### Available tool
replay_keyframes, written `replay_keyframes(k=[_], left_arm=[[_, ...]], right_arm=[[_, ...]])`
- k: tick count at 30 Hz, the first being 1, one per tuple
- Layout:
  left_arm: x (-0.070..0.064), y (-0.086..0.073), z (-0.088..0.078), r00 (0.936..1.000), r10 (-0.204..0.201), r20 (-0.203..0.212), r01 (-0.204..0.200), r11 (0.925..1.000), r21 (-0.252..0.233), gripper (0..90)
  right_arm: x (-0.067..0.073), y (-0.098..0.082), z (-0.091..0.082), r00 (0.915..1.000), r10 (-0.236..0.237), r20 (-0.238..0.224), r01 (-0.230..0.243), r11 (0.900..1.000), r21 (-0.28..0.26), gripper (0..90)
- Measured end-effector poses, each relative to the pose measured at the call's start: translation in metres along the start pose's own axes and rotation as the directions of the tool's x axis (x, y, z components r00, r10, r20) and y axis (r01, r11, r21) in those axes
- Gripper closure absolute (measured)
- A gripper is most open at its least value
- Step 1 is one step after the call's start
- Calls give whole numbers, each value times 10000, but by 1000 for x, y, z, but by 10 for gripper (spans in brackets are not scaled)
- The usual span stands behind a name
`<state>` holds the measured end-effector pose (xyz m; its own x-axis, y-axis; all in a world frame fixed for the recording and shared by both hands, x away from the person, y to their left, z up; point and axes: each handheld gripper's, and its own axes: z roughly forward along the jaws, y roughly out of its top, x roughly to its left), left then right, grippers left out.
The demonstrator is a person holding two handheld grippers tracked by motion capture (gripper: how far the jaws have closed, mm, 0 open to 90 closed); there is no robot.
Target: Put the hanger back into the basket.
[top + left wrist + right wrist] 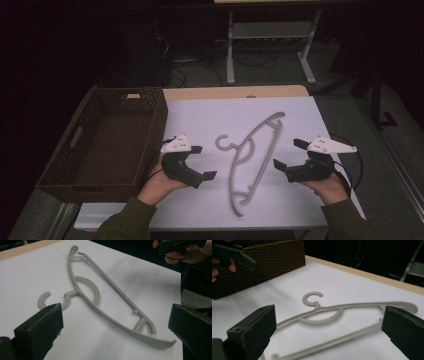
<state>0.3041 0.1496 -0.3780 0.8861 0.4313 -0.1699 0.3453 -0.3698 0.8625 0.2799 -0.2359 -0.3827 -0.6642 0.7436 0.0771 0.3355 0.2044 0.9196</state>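
A grey plastic clothes hanger (pixel 252 160) lies flat on the white tabletop (pixel 210 115), hook pointing left. My left gripper (pixel 201 162) is held just left of the hook, open and empty. My right gripper (pixel 289 154) hovers just right of the hanger, also open and empty. In the left gripper view the hanger (pixel 105 297) lies ahead between the two wide-apart jaws. In the right gripper view the hanger (pixel 337 312) lies ahead with its hook toward the basket.
A dark woven basket (pixel 107 142) stands on the left side of the table, its inside looking empty. Its wall (pixel 262 265) shows in the right gripper view. Beyond the table's far edge are a metal table frame (pixel 270 45) and cables on the floor.
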Motion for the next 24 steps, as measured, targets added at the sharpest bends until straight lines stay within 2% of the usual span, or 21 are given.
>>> replay_keyframes(k=[2,4,6,8,10,11,12,13,15,16,18,19,20,22,23,24], left_arm=[[-1,0,6,10000,13,71,-13,10000,95,0],[-2,0,12,9998,60,180,-64,9997,218,7],[-2,2,21,9992,244,313,-257,9988,426,52],[-2,3,28,9989,240,401,-260,9984,502,69],[-1,4,32,9984,272,493,-301,9978,585,157],[-1,5,41,9975,264,654,-312,9968,735,172],[-1,5,41,9975,264,654,-312,9968,735,194],[-1,7,50,9967,296,757,-363,9955,881,238],[-2,10,61,9966,374,727,-451,9933,1061,309],[-2,10,61,9966,374,727,-451,9933,1061,353],[-3,13,75,9959,438,794,-532,9914,1197,446],[-3,13,75,9959,438,794,-532,9914,1197,496],[-4,14,84,9946,558,876,-671,9890,1316,555],[-4,15,88,9944,603,865,-724,9869,1440,652],[-4,16,93,9940,654,874,-784,9849,1545,652],[-5,16,98,9946,619,828,-750,9833,1660,717]], right_arm=[[0,-3,0,10000,-36,8,36,10000,34,0],[-2,-13,-2,9999,106,83,-108,9998,180,0],[-3,-19,-2,9998,141,118,-145,9993,358,0],[-2,-22,-2,9998,151,136,-157,9987,486,0],[-1,-26,-3,9997,181,146,-188,9983,549,0],[-1,-27,-3,9998,158,156,-167,9983,556,0],[-1,-28,-4,9997,195,164,-205,9980,599,0],[-1,-30,-4,9996,231,148,-240,9977,628,0],[-1,-31,-4,9997,208,153,-218,9973,705,0],[-1,-31,-4,9998,157,158,-168,9972,732,0],[-1,-31,-4,9998,131,144,-141,9974,705,0],[-1,-31,-4,9998,131,144,-141,9974,705,0],[-1,-31,-4,9998,179,126,-187,9973,716,0],[-1,-32,-4,9998,178,127,-187,9973,716,0],[-2,-32,-4,9998,152,119,-160,9974,706,0],[-2,-32,-4,9998,190,108,-197,9974,694,0]])
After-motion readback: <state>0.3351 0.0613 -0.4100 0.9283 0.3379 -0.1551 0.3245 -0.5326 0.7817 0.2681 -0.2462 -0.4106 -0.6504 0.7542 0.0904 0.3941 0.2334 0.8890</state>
